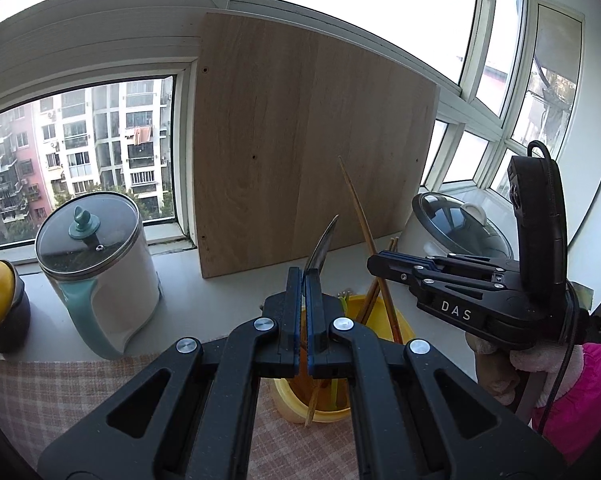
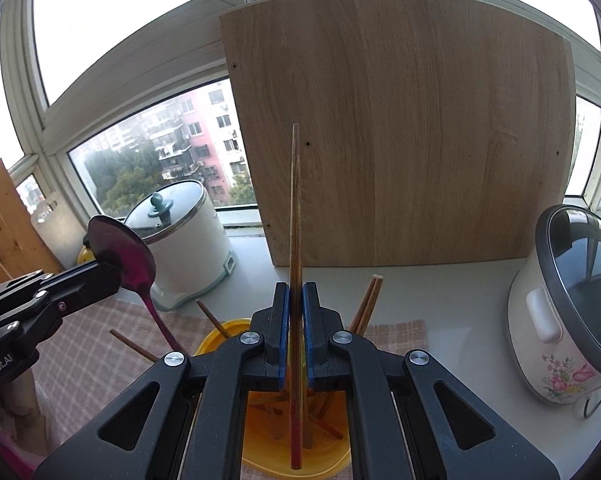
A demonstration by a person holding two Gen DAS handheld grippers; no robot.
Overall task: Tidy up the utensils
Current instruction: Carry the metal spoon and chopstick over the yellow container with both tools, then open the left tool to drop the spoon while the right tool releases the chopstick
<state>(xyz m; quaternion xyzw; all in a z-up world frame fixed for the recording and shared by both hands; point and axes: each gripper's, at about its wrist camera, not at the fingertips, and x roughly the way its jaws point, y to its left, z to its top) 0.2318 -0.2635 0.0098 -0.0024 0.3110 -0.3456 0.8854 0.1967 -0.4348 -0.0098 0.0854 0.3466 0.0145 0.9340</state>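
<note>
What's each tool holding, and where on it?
Left tool: spoon, gripped at the bowl-handle junction. Right tool: chopstick, gripped mid-length, over the yellow cup.

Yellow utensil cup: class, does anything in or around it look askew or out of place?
Yes. The chopsticks in the yellow cup splay out at different angles rather than standing together; one juts out low to the left.

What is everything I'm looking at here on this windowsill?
Yellow plastic utensil cup: one, on the checked cloth, holding chopsticks.
Checked cloth: one, pinkish, under the cup.
Wooden board: one, light brown, leaning against the window.
White glass-lidded pot: one, teal trim, left.
Floral rice cooker: one, white, right.
Metal spoon: one, in left gripper.
Brown wooden chopstick: in right gripper, over the cup.
Person's gloved hand: one, pink sleeve.
</note>
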